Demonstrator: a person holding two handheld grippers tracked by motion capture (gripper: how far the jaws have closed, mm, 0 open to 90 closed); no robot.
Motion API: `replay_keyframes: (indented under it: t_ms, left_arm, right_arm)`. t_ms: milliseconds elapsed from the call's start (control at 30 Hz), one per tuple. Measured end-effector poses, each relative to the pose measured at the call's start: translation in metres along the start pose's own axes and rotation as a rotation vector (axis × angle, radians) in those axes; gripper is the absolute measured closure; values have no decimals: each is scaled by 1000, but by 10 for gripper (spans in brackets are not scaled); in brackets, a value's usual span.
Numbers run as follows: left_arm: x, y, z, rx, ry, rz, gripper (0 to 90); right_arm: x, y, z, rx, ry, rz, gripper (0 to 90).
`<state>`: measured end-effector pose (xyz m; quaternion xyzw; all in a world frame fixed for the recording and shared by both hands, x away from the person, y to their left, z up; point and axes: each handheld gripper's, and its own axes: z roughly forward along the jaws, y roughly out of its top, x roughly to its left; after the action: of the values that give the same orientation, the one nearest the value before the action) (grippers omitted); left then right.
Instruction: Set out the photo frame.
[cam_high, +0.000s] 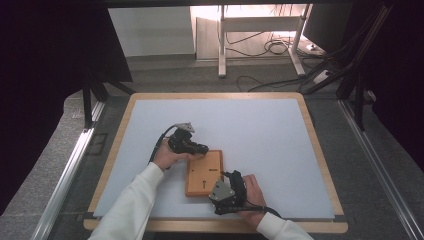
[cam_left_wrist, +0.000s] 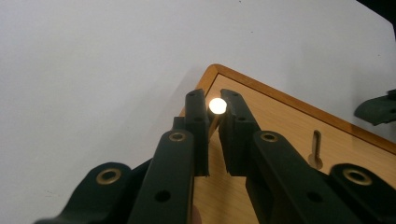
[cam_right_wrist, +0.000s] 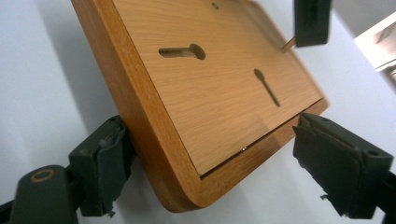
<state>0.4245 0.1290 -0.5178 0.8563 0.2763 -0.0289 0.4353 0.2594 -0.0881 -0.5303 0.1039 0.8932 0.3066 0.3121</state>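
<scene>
From the high view, a wooden board (cam_high: 204, 173) lies on the white tabletop (cam_high: 260, 135) between both grippers. The left gripper (cam_high: 201, 149) reaches to its far left corner, and the right gripper (cam_high: 224, 174) sits against its near right edge.

In the left gripper view, the left gripper (cam_left_wrist: 217, 106) has its jaws nearly together, pinching a small round pale peg (cam_left_wrist: 217, 105) at their tips, just above the board's (cam_left_wrist: 280, 126) corner. A keyhole slot (cam_left_wrist: 316, 149) lies to the right of the jaws.

In the right gripper view, the right gripper (cam_right_wrist: 212, 163) is spread wide, its jaws flanking the board's (cam_right_wrist: 196, 93) rounded corner, the left pad (cam_right_wrist: 109, 158) touching the edge, the right one just clear. Two keyhole slots (cam_right_wrist: 182, 51) lie ahead, and the other gripper (cam_right_wrist: 312, 21) hovers beyond.
</scene>
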Motion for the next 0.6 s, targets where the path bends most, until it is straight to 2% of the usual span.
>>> replay_keyframes:
  t_ms: [233, 433, 600]
  left_arm:
    - [-4, 0, 0, -5, 43, 13, 842]
    - [-6, 0, 2, -4, 73, 5, 843]
    - [-6, -2, 3, -2, 90, 9, 790]
  right_arm:
    - [0, 2, -5, -36, -39, -27, 212]
    - [-3, 3, -7, -50, -71, -16, 271]
    - [-10, 4, -11, -70, -106, -17, 355]
